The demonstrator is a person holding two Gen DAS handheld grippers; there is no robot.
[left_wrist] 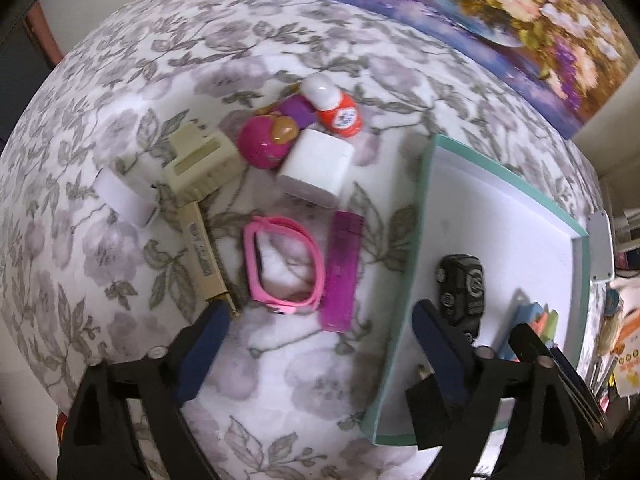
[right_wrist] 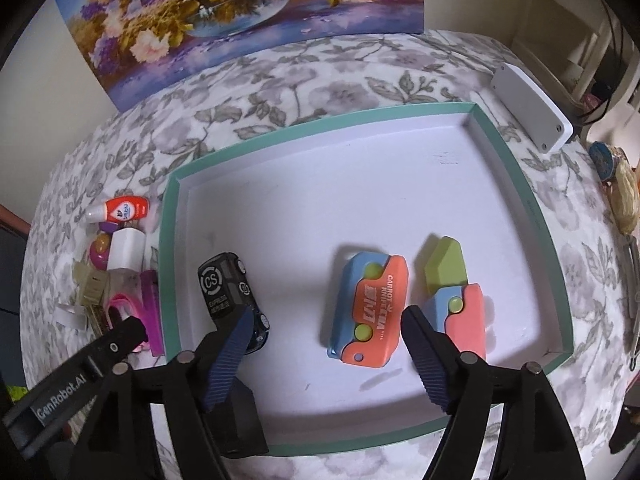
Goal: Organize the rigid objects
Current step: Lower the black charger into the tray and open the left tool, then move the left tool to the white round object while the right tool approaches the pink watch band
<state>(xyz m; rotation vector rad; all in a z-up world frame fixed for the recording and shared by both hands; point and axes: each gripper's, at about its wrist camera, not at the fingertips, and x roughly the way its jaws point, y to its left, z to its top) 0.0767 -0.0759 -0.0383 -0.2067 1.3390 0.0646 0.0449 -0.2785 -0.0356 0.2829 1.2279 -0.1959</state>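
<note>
A teal-rimmed white tray (right_wrist: 532, 216) holds a black toy car (right_wrist: 224, 292), an orange-and-blue carrot knife (right_wrist: 372, 308) and a second one with a green blade (right_wrist: 452, 280). My right gripper (right_wrist: 328, 328) is open and empty, hovering over the tray between the car and the knives. My left gripper (left_wrist: 320, 324) is open and empty over the cloth, just short of a pink band (left_wrist: 284, 264) and a purple bar (left_wrist: 340, 272). Beyond them lie a white charger (left_wrist: 316, 168), a pink ball (left_wrist: 264, 140), an orange bottle (left_wrist: 336, 108) and a beige plug (left_wrist: 200, 164). The tray (left_wrist: 424, 208) and car (left_wrist: 460, 288) are at the right.
A floral cloth (left_wrist: 120, 80) covers the table. A flower painting (right_wrist: 240, 12) leans at the back. A white flat box (right_wrist: 528, 108) lies beyond the tray's far right corner. Clutter (right_wrist: 616, 184) crowds the table's right edge. A beige stick (left_wrist: 204, 256) lies left of the band.
</note>
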